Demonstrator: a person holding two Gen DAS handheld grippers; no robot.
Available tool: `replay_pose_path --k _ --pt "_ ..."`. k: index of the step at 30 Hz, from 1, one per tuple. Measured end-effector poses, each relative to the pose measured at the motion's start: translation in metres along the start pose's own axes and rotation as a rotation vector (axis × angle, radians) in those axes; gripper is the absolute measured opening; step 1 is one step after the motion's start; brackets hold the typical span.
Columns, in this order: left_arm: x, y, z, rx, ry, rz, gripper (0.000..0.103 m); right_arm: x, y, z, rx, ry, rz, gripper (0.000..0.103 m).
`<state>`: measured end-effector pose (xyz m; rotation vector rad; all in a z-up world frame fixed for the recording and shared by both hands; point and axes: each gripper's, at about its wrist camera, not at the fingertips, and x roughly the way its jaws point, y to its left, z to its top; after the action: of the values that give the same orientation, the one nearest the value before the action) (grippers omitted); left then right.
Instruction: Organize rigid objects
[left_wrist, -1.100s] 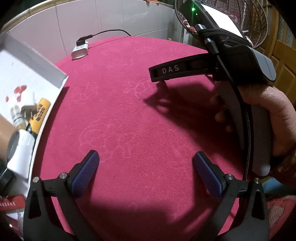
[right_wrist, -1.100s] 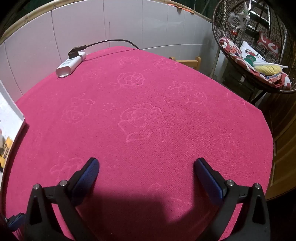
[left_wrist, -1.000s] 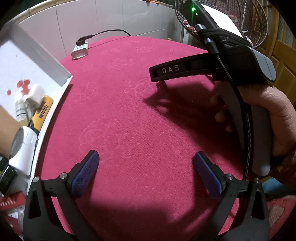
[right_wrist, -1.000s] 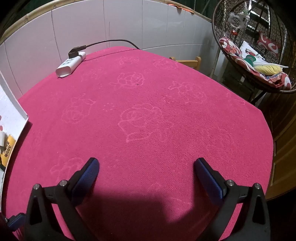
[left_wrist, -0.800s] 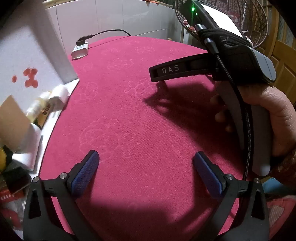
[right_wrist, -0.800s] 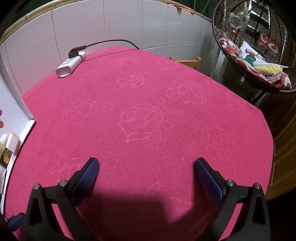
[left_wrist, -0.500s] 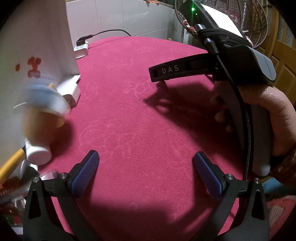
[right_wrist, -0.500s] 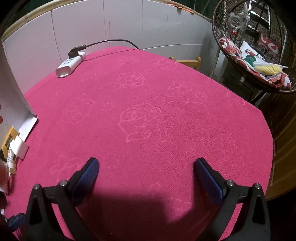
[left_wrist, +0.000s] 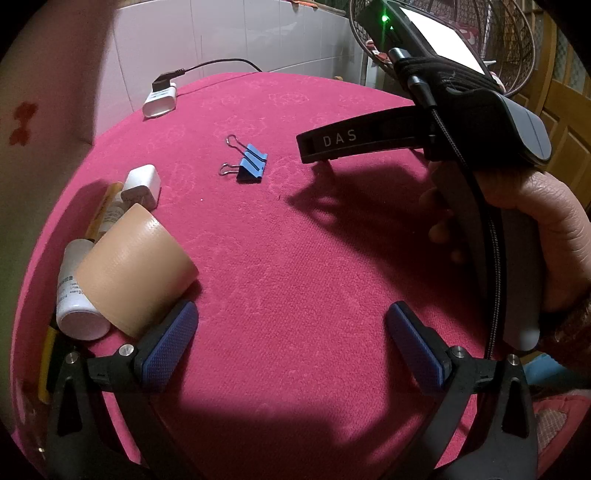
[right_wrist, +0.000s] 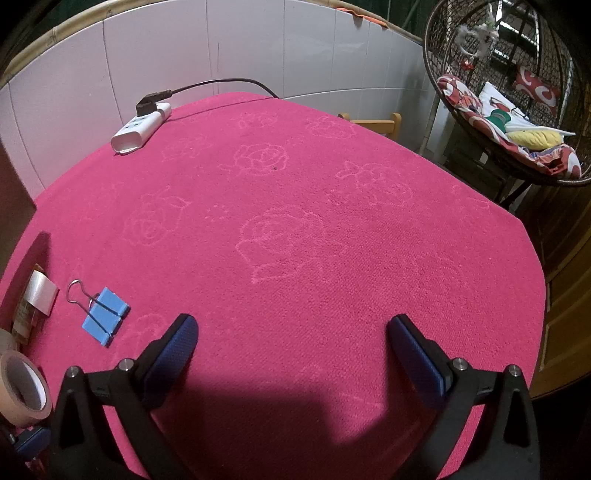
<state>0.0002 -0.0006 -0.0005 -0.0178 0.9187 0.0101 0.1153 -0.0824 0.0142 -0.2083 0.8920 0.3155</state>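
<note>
Nothing grabbed yet, sorting barely begun. Left gripper (left_wrist: 291, 347) and right gripper (right_wrist: 291, 354) both spread wide, empty. Blue binder clips (left_wrist: 251, 168) just beyond tape roll (left_wrist: 135, 269). Probably reaching there next.

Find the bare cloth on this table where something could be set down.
Free: the wide middle and right of the red tablecloth, between the power strip and binder clips. Crowded: the left edge, where tape roll, white bottle and charger cube cluster.
</note>
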Motion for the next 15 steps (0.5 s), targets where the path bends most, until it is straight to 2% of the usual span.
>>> replay_pose_path --k 15 --pt "0.0000 0.0000 -0.0003 0.000 -0.001 0.000 0.103 0.0002 -0.0004 -0.0004 0.000 0.000 0.000 0.103"
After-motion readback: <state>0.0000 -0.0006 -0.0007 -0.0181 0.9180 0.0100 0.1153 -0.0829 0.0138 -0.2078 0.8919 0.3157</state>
